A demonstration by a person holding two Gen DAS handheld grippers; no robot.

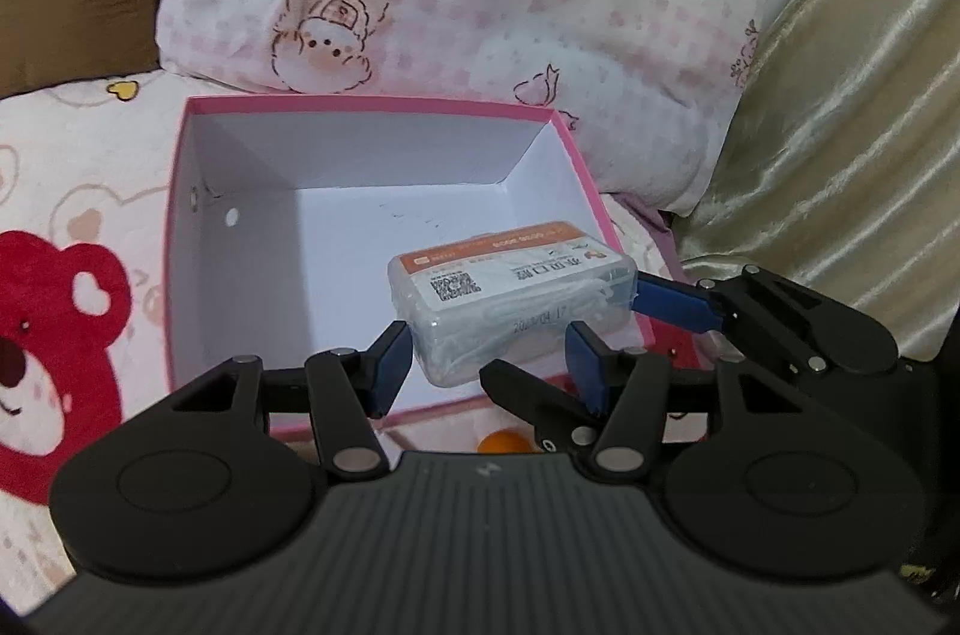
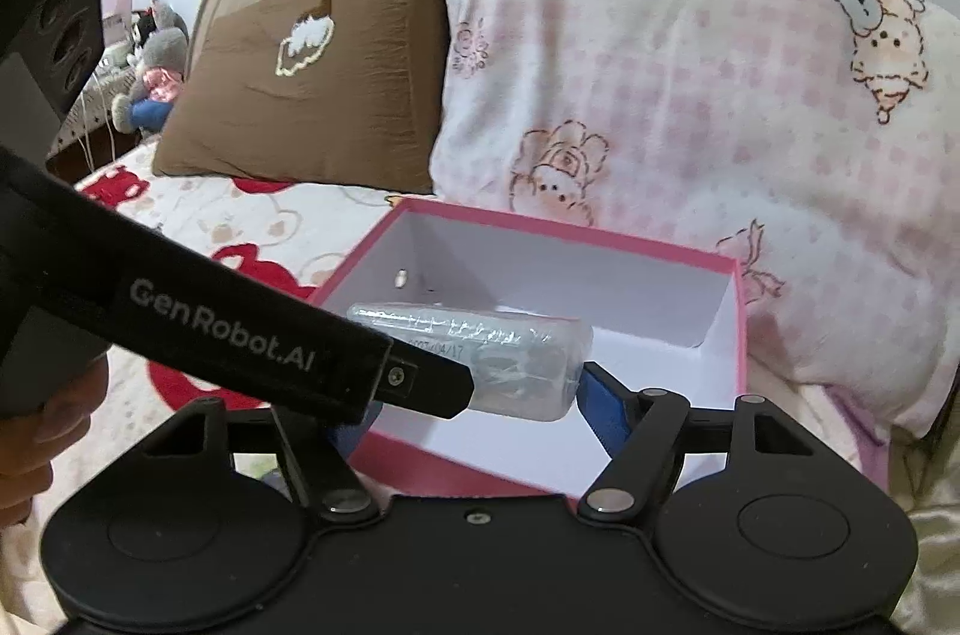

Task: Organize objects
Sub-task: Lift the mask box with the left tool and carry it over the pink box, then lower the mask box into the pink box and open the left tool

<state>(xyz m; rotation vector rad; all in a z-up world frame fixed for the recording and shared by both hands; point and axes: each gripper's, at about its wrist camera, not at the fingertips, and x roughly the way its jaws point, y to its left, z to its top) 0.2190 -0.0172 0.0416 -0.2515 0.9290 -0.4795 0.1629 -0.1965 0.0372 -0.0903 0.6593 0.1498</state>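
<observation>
Left wrist view: a clear plastic case [image 1: 513, 302] with an orange-and-white label, a QR code and a stamped date hangs over the open pink box [image 1: 372, 119] on the bed, grasped between the left gripper [image 1: 489, 365] fingers. The right gripper [image 1: 660, 302] is released, one blue finger touching the case's end; "GenRobot.AI" shows in the right wrist view.
</observation>
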